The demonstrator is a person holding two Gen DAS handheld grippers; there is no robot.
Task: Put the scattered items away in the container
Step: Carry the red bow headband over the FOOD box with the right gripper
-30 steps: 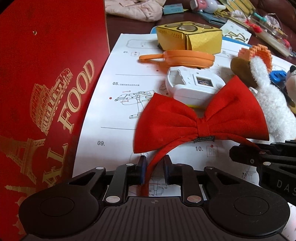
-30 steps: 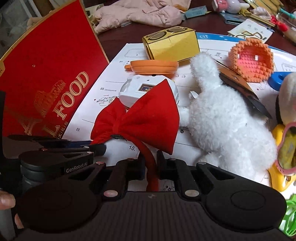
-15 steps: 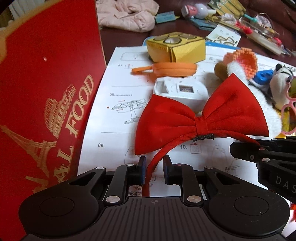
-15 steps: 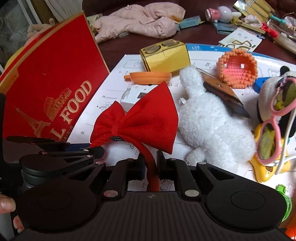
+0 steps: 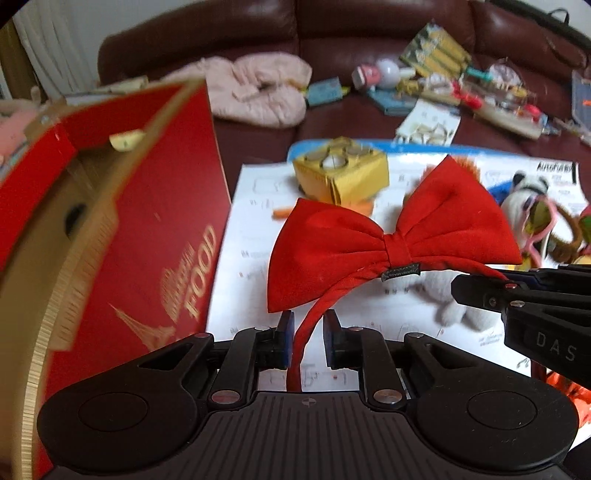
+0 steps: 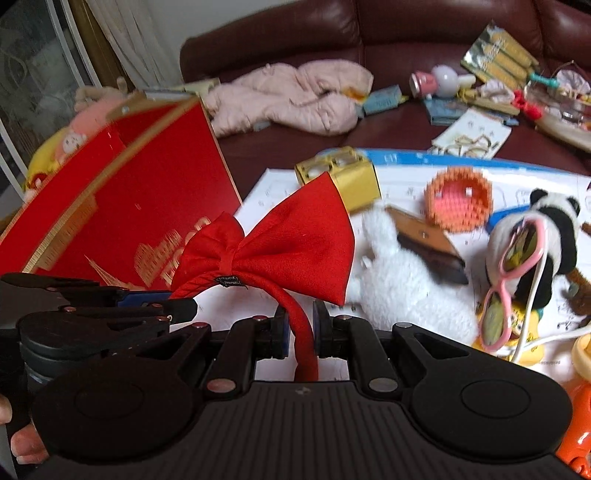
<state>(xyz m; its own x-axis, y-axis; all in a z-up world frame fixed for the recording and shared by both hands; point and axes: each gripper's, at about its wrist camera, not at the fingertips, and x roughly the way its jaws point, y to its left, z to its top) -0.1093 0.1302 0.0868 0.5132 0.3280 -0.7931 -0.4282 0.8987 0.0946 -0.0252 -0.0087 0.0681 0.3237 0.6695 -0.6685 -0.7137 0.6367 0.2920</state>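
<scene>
Maroon sofa (image 5: 369, 44) behind, w/ pink jacket (image 6: 295, 96) on it.

There was one red fabric bow headband (image 5: 391, 240), one red cardboard box (image 5: 147, 236), one yellow cardboard block (image 5: 343, 173) and two plush toys: one white (image 6: 402, 288), one panda (image 6: 550, 229).

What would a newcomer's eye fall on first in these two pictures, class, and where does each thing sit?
First, the big red bow on its headband, held up in the middle, one end of the band pinched in the left gripper and the other in the right gripper. Next, the tall red box with gold "FOOD" lettering, standing to the left. Behind lies a cluttered brown sofa.
</scene>
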